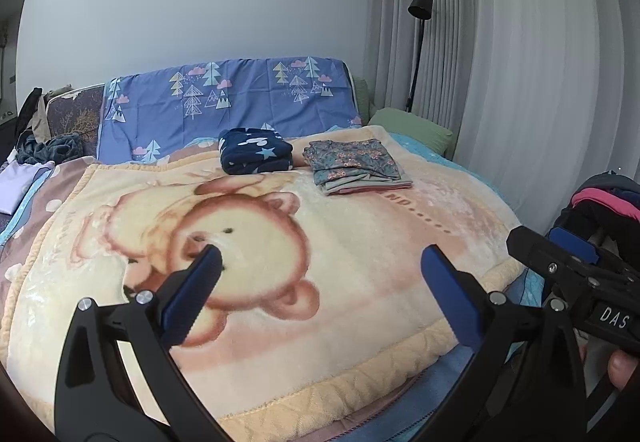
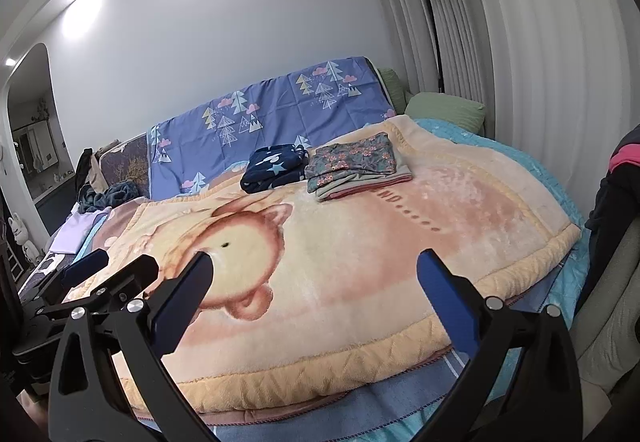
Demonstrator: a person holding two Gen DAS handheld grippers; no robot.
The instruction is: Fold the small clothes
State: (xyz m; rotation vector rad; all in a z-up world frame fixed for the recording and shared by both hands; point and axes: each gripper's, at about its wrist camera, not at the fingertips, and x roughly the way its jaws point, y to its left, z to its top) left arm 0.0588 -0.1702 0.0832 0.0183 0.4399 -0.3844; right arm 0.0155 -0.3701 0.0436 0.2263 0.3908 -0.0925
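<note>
Clothes already folded sit in two piles in the upper middle of the left wrist view: a navy star-print bundle [image 1: 256,151] and, just to its right, a floral stack [image 1: 357,165], both on the far part of the bear blanket [image 1: 360,250] that covers the bed. The left gripper [image 1: 320,262] hangs over the near half of the blanket with its jaws spread wide and nothing between them. At the right edge, the right gripper [image 1: 560,246] shows from the side, pointing toward a heap of unfolded clothes [image 1: 600,198] in dark and pink cloth.

From the right wrist view, the same navy bundle [image 2: 276,162] and floral stack [image 2: 356,166] lie near the centre, slightly above it, side by side and about touching. The right gripper [image 2: 316,266] is likewise spread and empty above the blanket [image 2: 380,242], and part of the left gripper [image 2: 108,274] shows at lower left. Dark and pink cloth [image 2: 622,170] fills the right edge.

By my judgement this is the gap between garments: two are done, and the blanket's near half lies bare as a work area. The next move would call for reaching to the heap at the right, pinching one piece free, and laying it flat on the bear before any fold.
</note>
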